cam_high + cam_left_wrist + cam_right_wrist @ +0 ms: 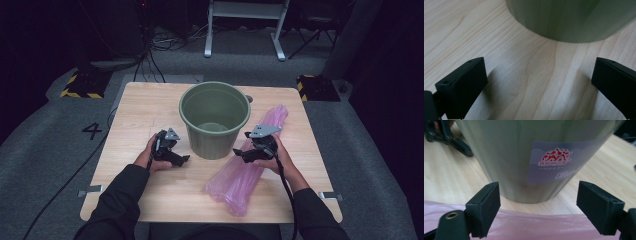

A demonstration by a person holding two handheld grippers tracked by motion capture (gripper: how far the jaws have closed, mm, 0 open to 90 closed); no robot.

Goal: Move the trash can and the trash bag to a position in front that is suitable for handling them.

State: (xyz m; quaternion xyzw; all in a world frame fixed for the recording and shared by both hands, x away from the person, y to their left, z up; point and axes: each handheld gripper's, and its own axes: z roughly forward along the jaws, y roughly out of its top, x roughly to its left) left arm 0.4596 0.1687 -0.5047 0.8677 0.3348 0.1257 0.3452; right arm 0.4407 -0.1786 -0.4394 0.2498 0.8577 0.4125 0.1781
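A green plastic bucket (215, 117) stands upright and empty in the middle of the wooden table (145, 105). A long pink plastic bag (245, 175) lies flat to its right, running from the far right corner toward the near edge. My left gripper (186, 159) rests low on the table left of the bucket, open, its jaws wide apart over bare wood (536, 82). My right gripper (237, 153) hovers over the pink bag (536, 225), open, facing the bucket's wall (506, 157) and its white label (556, 161) with a red logo.
The table's corners are rounded, with metal clips (90, 190) at its near edge. Around it lies grey carpet, with a white frame (245, 25), cables (150, 55) and yellow-black striped blocks (80, 85) beyond the far edge.
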